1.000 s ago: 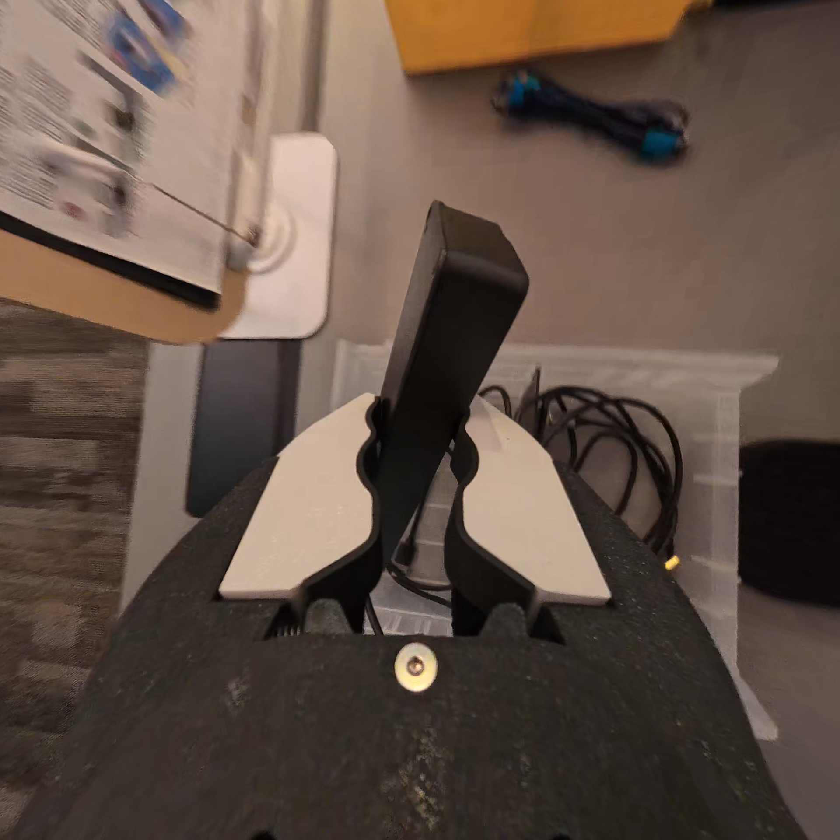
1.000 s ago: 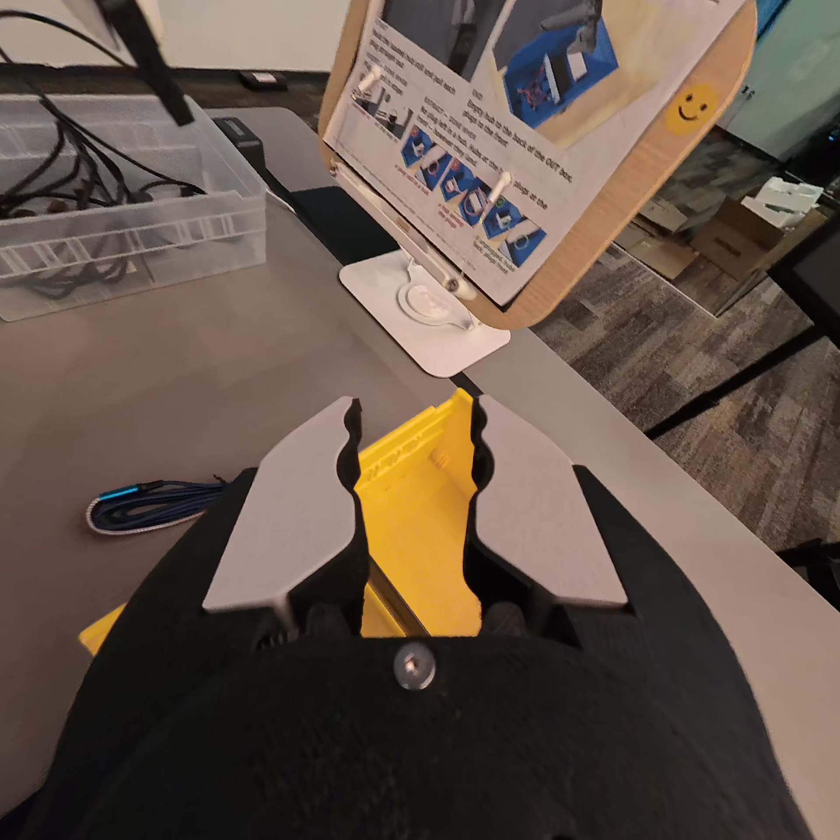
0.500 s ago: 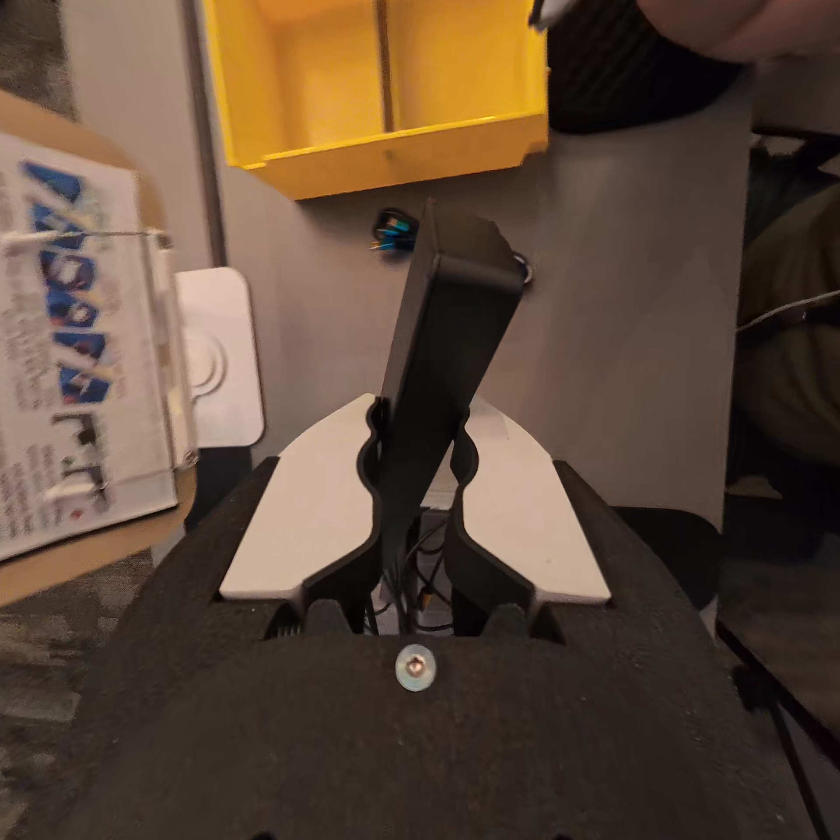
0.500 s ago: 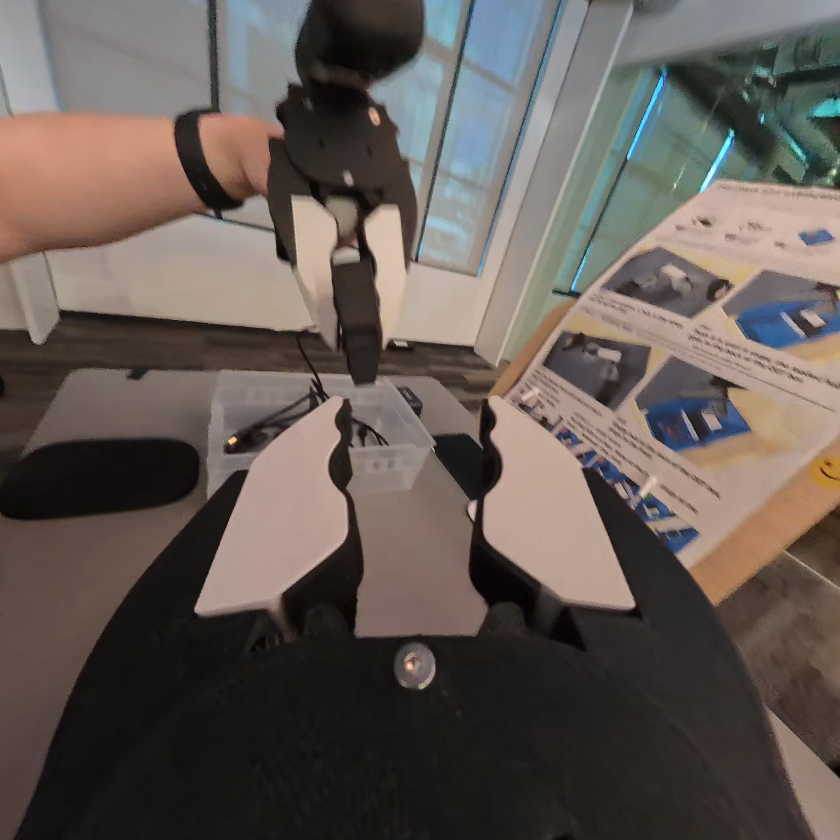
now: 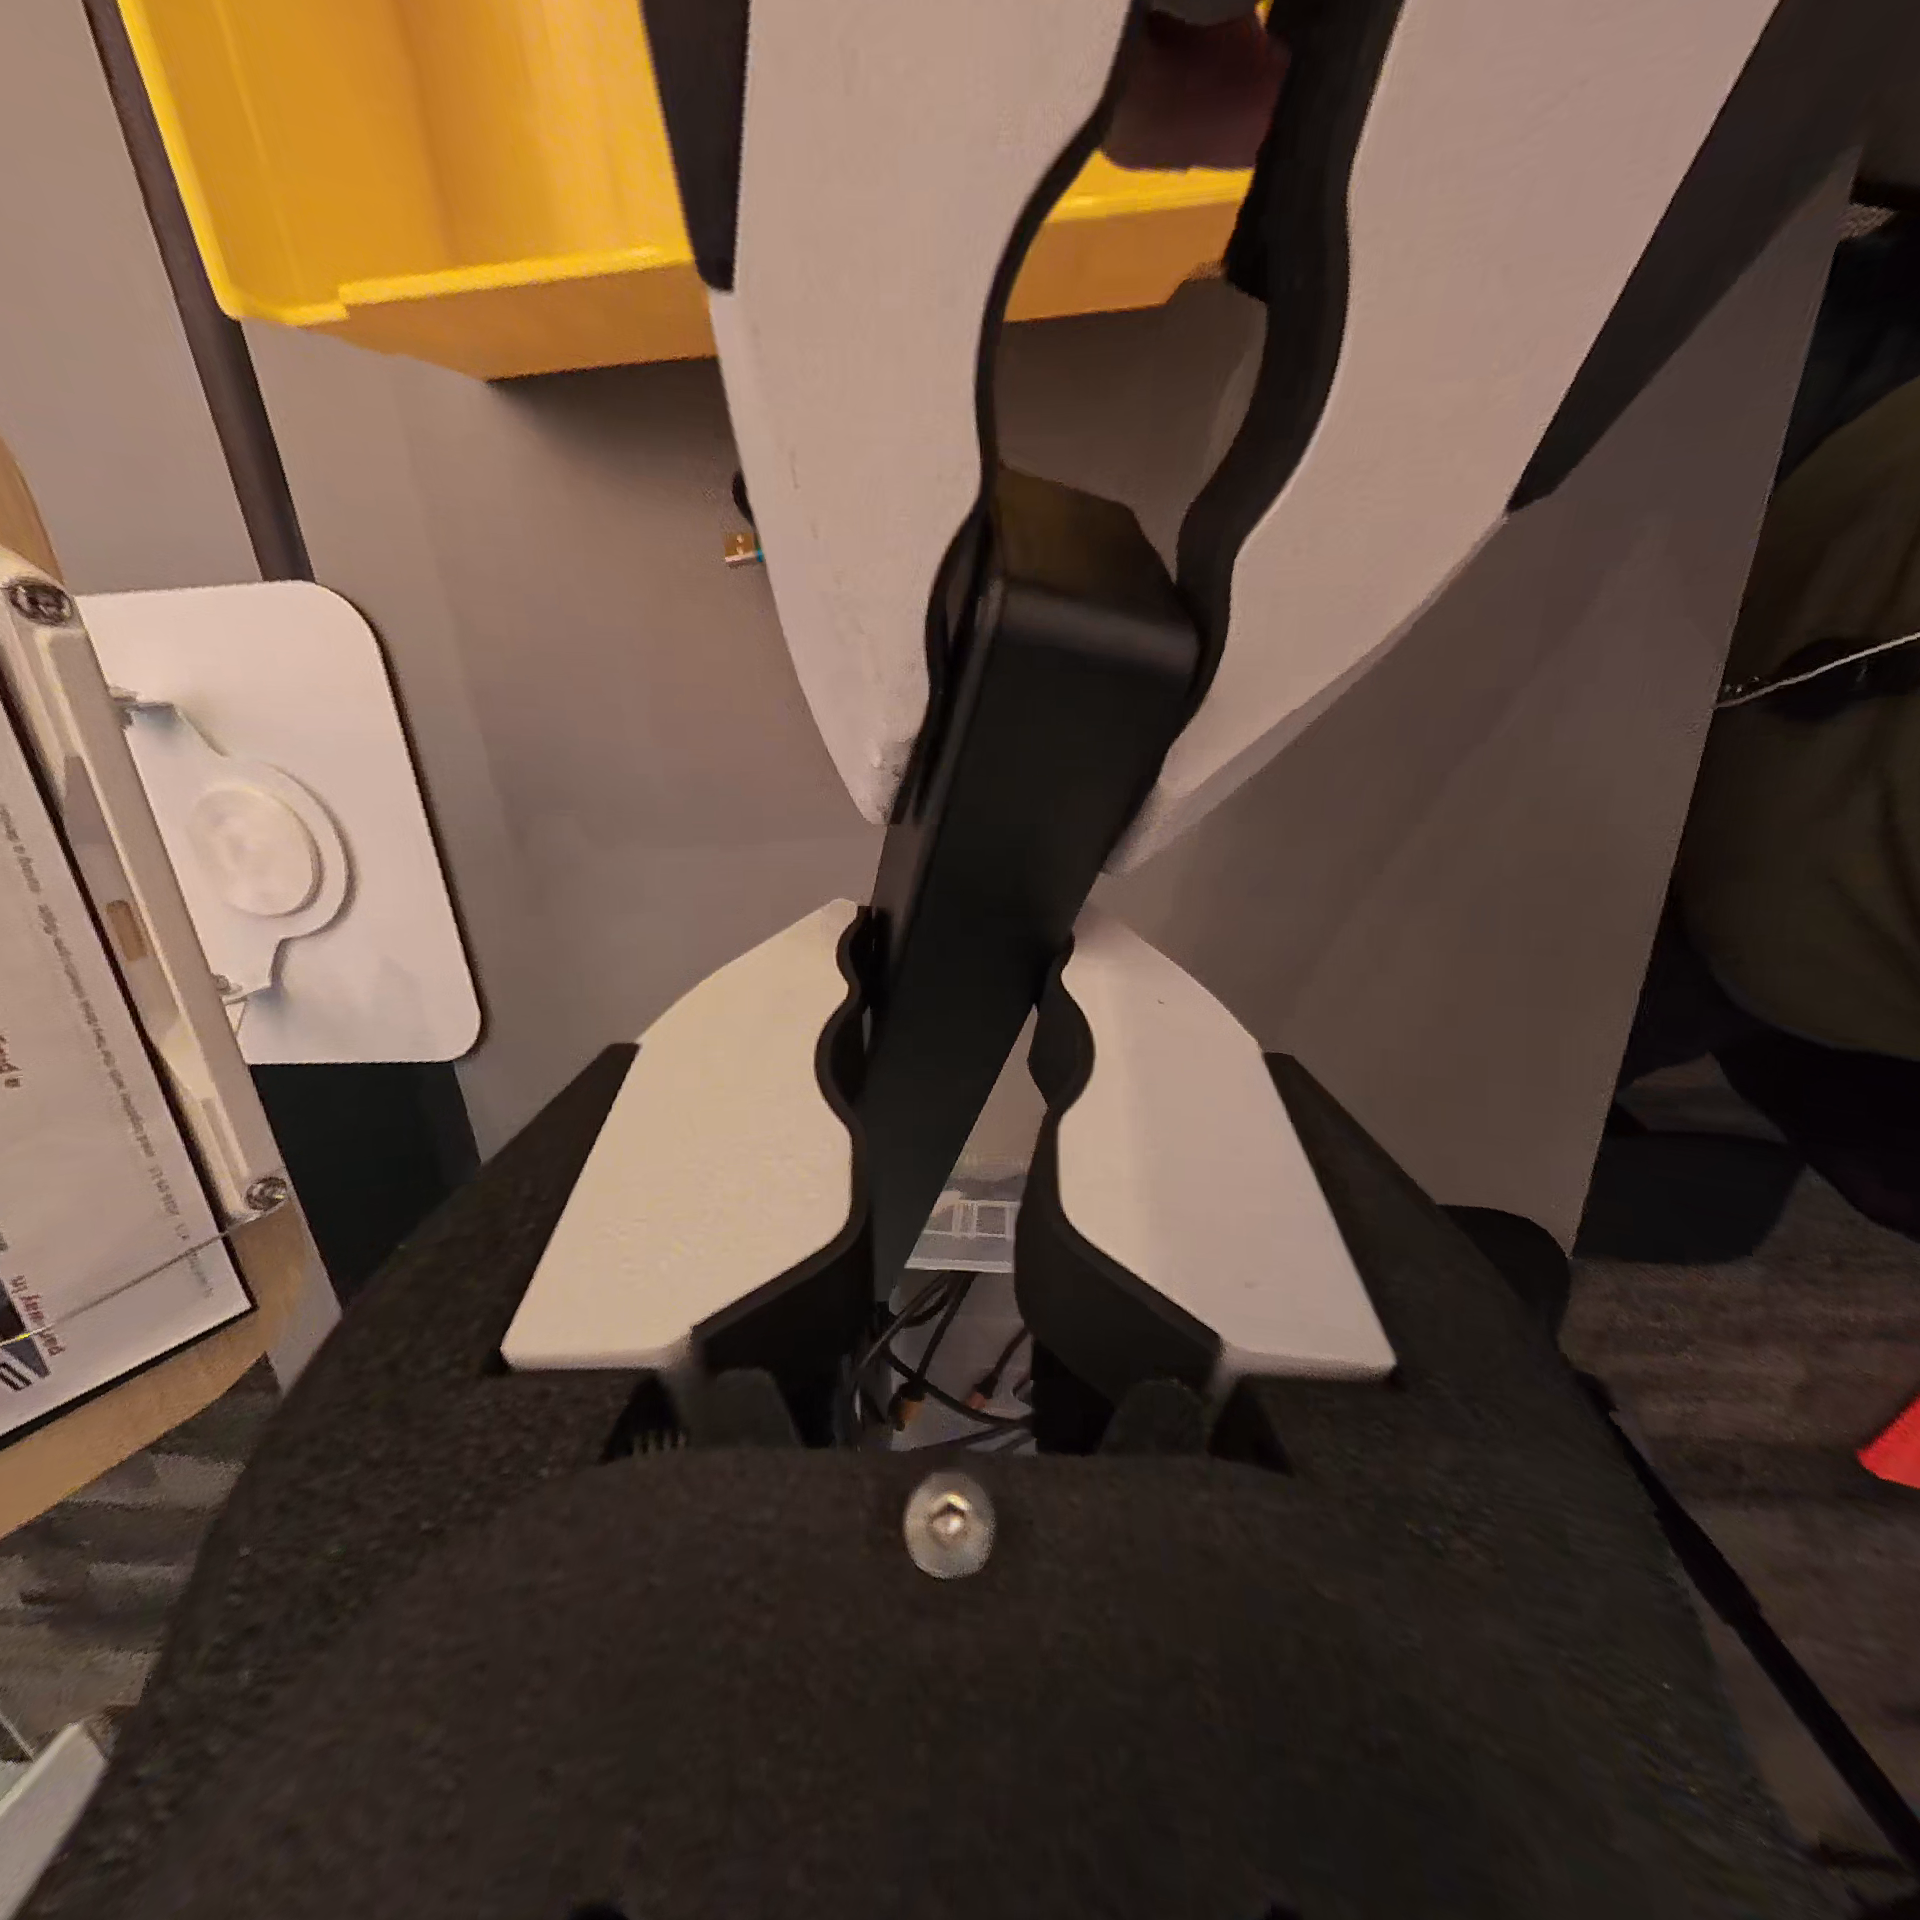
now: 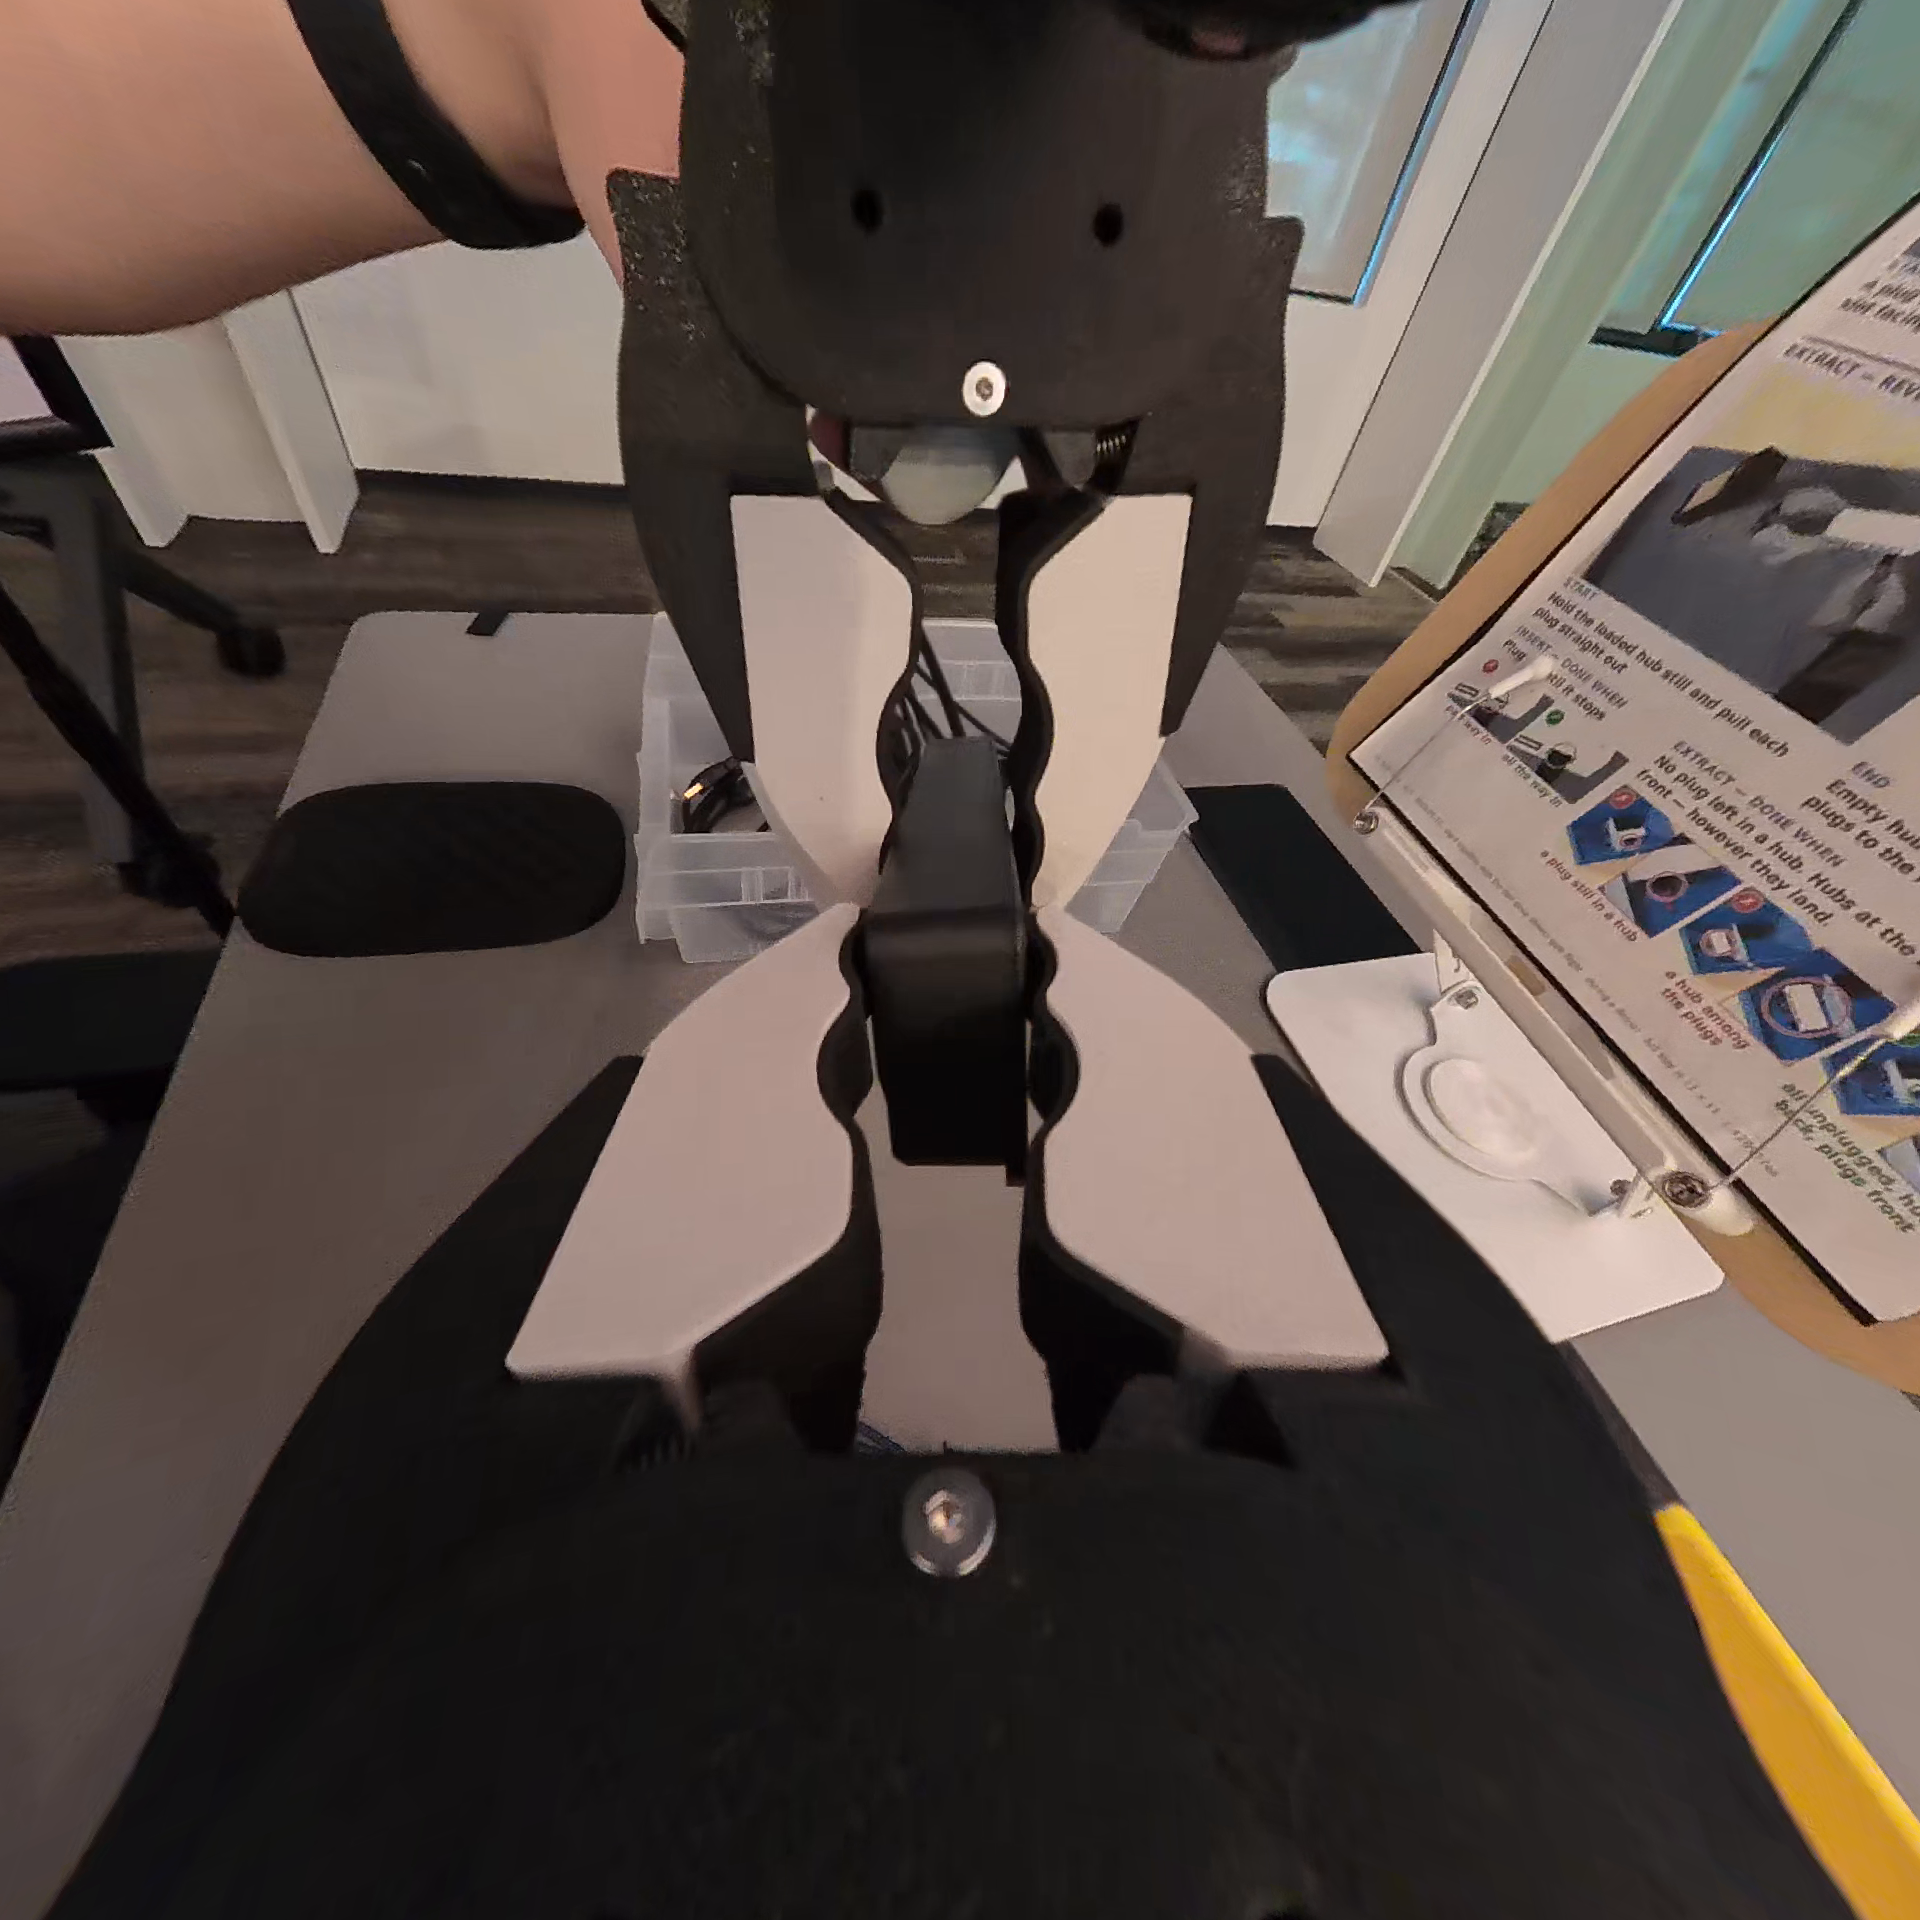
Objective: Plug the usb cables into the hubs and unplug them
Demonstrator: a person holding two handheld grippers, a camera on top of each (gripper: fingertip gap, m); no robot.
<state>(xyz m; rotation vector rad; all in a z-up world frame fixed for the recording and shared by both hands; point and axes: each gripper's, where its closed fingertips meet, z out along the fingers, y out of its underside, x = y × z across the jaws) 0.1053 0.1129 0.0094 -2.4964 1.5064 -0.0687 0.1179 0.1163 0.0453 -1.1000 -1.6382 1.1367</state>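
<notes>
Black hub (image 6: pixel 940 997) hanging above the tabletop (image 6: pixel 343 1122), left gripper (image 5: pixel 956 997) pinching one end, right gripper (image 6: pixel 945 1039) closing round the other; square it before transferring.

- Setting: an office-type workroom.
- Grey desk (image 6: pixel 343 1039) on patterned carpet (image 5: pixel 62 1621).
- Office chair (image 6: pixel 135 582) at 10 o'clock.
- Tall glazed partitions (image 6: pixel 1455 156) at 1 o'clock.
- Instruction board (image 6: pixel 1714 831) on a white stand, at 3 o'clock.
- Yellow parts bin (image 5: pixel 416 208) and clear cable tray (image 6: pixel 707 862).
</notes>
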